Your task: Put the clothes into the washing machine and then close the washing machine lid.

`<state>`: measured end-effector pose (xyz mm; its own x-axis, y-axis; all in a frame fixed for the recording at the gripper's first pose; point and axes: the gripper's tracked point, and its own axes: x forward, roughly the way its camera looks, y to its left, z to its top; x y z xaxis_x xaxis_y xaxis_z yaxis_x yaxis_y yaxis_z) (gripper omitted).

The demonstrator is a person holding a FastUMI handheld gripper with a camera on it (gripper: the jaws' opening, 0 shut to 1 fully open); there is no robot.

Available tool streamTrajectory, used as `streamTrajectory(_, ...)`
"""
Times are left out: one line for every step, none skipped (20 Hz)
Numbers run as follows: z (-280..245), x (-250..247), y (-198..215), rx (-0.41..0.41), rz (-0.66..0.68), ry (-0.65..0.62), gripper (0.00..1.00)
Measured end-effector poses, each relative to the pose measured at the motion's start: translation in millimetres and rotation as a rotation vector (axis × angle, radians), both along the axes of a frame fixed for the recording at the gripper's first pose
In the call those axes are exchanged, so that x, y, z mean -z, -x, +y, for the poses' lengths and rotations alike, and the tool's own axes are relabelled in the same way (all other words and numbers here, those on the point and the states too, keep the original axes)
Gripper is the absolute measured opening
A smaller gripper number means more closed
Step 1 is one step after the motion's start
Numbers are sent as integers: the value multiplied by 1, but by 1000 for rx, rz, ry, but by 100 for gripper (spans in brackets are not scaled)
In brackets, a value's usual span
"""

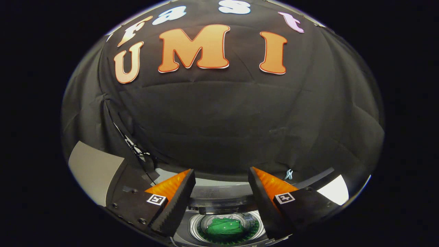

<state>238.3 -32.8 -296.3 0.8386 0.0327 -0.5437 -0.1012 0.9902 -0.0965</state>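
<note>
A green garment point(224, 227) lies bunched inside the round drum of the washing machine point(197, 224), which I see from above, low between my fingers. Its raised lid point(219, 206) stands at the far side of the opening, just behind the drum. My gripper point(221, 176) hangs well above the machine, open, with nothing between its fingers. The garment sits apart from both fingers, far below them.
The booth's black cloth wall rises right behind the machine. A pale grey panel point(94, 171) stands to the left of the left finger. A thin cable point(135, 151) hangs down the wall there. A bright white patch point(334, 190) shows beyond the right finger.
</note>
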Motion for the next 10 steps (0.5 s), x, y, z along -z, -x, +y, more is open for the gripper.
streamTrajectory(0,1,5,1,2,0,100)
streamTrajectory(-1,2,9,0,5,1,100)
streamTrajectory(-1,3,14,0,10,3,100)
streamTrajectory(-2,4,20,0,15,1,100)
streamTrajectory(-3,5,25,0,20,1,100)
streamTrajectory(-3,6,30,1,23,1,100)
streamTrajectory(-4,7,35,3,25,1,100)
streamTrajectory(-4,8,39,5,29,3,100)
streamTrajectory(-5,11,44,5,35,6,100)
streamTrajectory(-6,12,49,8,36,5,100)
